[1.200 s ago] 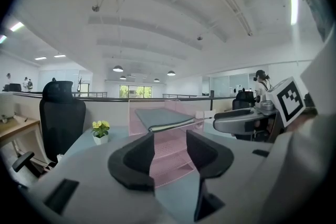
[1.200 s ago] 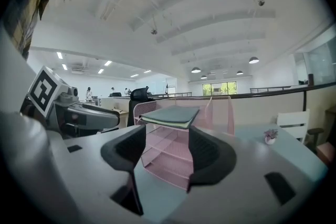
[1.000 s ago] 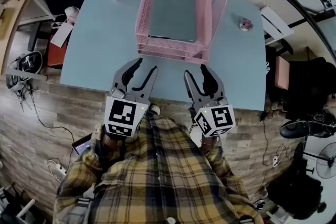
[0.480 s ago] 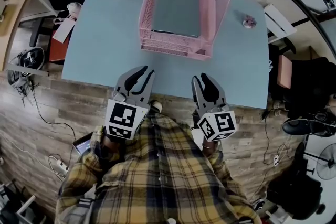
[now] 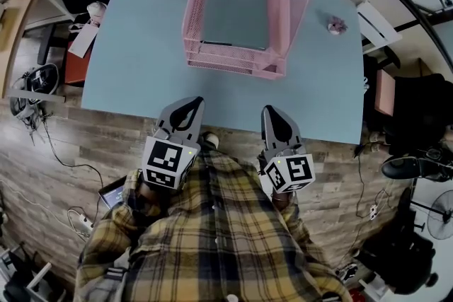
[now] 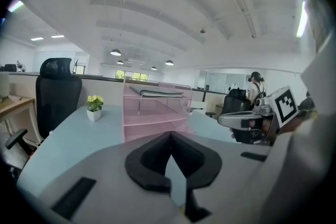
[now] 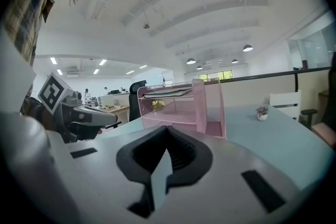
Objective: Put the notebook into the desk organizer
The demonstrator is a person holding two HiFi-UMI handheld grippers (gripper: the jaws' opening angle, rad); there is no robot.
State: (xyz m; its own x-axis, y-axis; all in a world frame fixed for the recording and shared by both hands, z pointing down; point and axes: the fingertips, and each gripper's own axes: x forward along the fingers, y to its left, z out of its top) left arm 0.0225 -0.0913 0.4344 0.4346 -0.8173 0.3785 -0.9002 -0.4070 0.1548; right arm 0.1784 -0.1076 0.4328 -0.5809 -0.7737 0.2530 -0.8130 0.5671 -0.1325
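Already the notebook [image 5: 236, 9] lies flat on top of the pink desk organizer [image 5: 233, 66] on the counter [image 5: 141, 60], so the left hand-held gripper [image 5: 185, 107] and right hand-held gripper [image 5: 274, 117], just closed tight on nothing, hang by the near edge, likely done.

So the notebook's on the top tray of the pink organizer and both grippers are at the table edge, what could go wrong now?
The notebook lies loose on the open top tray of the pink organizer; a knock to the mesh frame could probably slide it off. The left gripper and right gripper, both shut and empty, point toward the organizer from the near edge of the table; a careless forward swing might shove it.
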